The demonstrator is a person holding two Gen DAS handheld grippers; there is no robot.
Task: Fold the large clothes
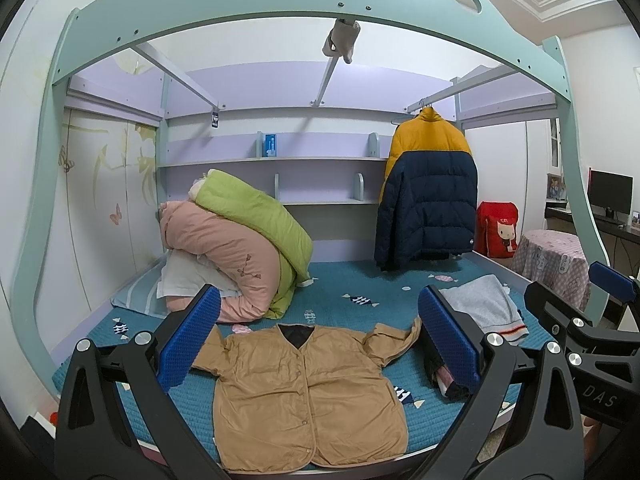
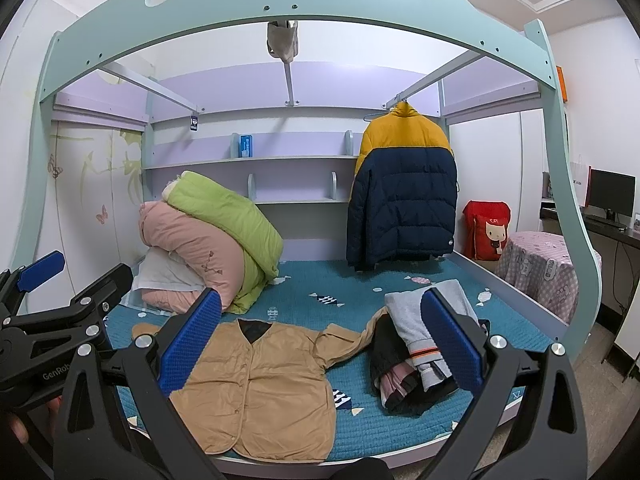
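1. A tan jacket (image 1: 304, 396) lies flat and face up on the bed (image 1: 344, 292), close to the near edge, its front buttoned and its collar pointing toward the far shelves.
2. One sleeve (image 1: 394, 340) stretches out toward a pile of clothes (image 2: 420, 356) on the right side of the bed; the other sleeve is partly hidden behind a blue pad.
3. The left gripper (image 1: 318, 340) hovers above the jacket, fingers spread wide and holding nothing.
4. The right gripper (image 2: 320, 344) hovers beside it, fingers also spread and empty, nearer the clothes pile.
5. The jacket looks thin, light and soft, with a smooth, possibly slippery shell, so it should bend easily but may slide.
6. Good places to pinch seem to be the sleeve cuff, a shoulder seam or the hem corners.
7. Rolled quilts (image 1: 240, 240) sit at the back left, and a puffer coat (image 1: 428, 196) hangs at the back right.
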